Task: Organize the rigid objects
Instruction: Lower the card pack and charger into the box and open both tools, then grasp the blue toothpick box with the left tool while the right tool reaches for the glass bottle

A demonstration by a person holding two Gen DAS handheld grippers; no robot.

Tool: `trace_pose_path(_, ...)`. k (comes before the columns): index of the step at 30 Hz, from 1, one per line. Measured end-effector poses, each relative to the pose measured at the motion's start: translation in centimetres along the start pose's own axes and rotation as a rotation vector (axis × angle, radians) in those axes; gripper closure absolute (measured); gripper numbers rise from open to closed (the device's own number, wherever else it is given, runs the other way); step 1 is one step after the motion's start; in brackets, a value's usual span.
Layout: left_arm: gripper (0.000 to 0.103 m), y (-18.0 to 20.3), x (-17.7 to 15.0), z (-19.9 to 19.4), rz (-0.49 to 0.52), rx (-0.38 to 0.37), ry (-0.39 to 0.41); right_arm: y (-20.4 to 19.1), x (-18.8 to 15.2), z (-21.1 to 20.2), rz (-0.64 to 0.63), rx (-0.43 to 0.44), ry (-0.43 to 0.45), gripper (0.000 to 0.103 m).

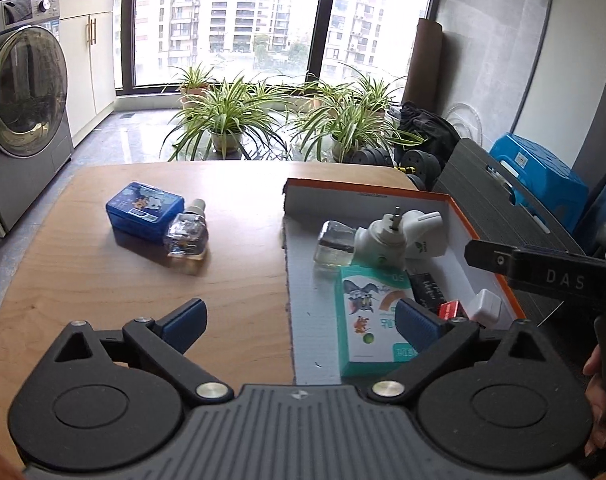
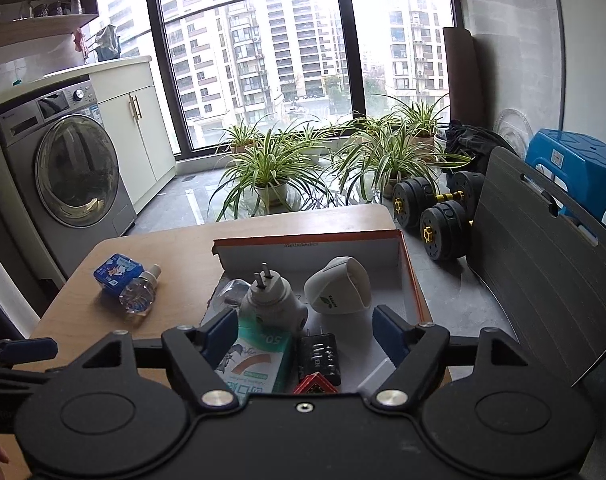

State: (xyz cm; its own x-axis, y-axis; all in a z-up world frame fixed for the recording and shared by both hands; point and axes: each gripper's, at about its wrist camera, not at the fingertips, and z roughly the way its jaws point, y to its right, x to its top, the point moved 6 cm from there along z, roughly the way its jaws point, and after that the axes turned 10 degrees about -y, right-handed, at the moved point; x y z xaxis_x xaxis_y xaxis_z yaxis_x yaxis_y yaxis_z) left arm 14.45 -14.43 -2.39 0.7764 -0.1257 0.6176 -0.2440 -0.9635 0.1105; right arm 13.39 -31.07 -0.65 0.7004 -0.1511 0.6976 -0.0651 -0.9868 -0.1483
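The left gripper [image 1: 299, 320] hangs released, its blue-padded fingers spread wide with nothing between them, straddling the left wall of the box [image 1: 289, 280] so that one finger sits over bare table [image 1: 83, 248] and the other over the box's contents. The right gripper [image 2: 305, 334] is likewise spread and empty, poised low over the near end of the box [image 2: 413, 280]. Inside the box, nearest the grippers, lies a teal carton [image 1: 377, 320] beside a small black item [image 2: 319, 354], a red piece [image 2: 315, 386] and a white charger [image 1: 485, 306]; farther in sit a white plug-in heater [image 2: 269, 300] with its prongs up, a clear bottle [image 1: 331, 244] touching it, and a second white heater [image 2: 339, 290] near the far wall. Bare box floor shows along the left wall and in the right corner by the heater. Left of the box, well apart from it, a blue tin [image 1: 145, 212] lies on the table with a clear refill bottle [image 1: 185, 234] touching its near right corner. Open wood separates this pair from the box and from the table's near edge. Beyond the table's far edge stand potted plants [image 1: 227, 120], and a washing machine [image 1: 23, 120] stands off the left edge.
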Motion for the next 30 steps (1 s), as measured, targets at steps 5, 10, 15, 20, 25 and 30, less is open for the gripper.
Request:
trace_pose_path(5,0.0,-2.9,0.0,-1.0,-0.044,0.033,-0.001,-2.6,-0.6,-0.2,-0.021,0.036,-0.01,0.013)
trace_pose_path(10,0.0,-5.5,-0.1,-1.8,-0.079,0.056,0.007,-5.5,-0.9,0.3,-0.048,0.068,-0.031,0.013)
trace_pose_path(15,0.0,-7.5,-0.1,-2.3,-0.12,0.063,0.015,-8.2,-0.7,0.9,-0.08,0.091,-0.047,0.013)
trace_pose_path(20,0.0,-9.4,-0.1,-2.2,-0.152,0.073,0.014,-10.5,-0.9,1.7,-0.105,0.112,-0.063,0.013)
trace_pose_path(25,0.0,-10.7,-0.1,-1.8,-0.167,0.08,0.006,-12.3,-0.8,2.5,-0.13,0.126,-0.073,0.013)
trace_pose_path(30,0.0,-12.3,-0.1,-1.4,-0.186,0.086,0.002,-13.8,-1.0,3.6,-0.15,0.136,-0.095,0.013)
